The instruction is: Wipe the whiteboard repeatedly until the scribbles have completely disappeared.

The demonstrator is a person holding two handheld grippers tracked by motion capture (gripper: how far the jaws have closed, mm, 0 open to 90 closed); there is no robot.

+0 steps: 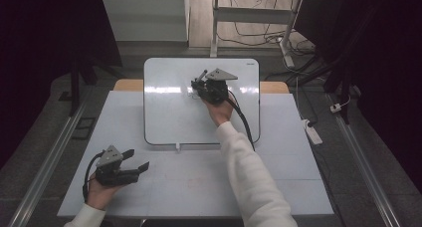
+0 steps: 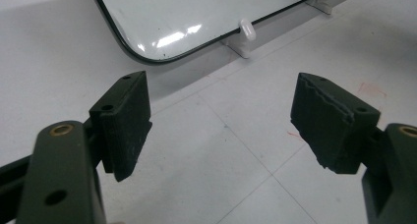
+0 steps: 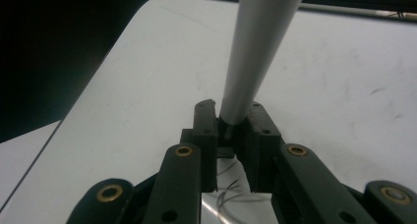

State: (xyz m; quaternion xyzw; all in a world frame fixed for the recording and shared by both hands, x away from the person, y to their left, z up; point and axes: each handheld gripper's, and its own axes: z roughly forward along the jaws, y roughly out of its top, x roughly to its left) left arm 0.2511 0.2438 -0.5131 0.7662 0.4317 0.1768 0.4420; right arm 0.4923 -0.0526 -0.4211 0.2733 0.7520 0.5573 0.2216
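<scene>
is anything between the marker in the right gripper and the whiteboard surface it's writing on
Nothing visible. The right gripper is shut on the marker over the whiteboard, whose surface around it is bare apart from faint scribbles. The left gripper rests open, well off the board.

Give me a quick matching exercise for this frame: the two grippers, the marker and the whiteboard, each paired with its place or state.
1. left gripper
2. right gripper
3. marker
4. whiteboard

A. clamped between jaws
B. jaws apart over the bare table, holding nothing
C. lying flat, faint scribbles on it
D. shut, over the board

Pairs: 1-B, 2-D, 3-A, 4-C
</scene>
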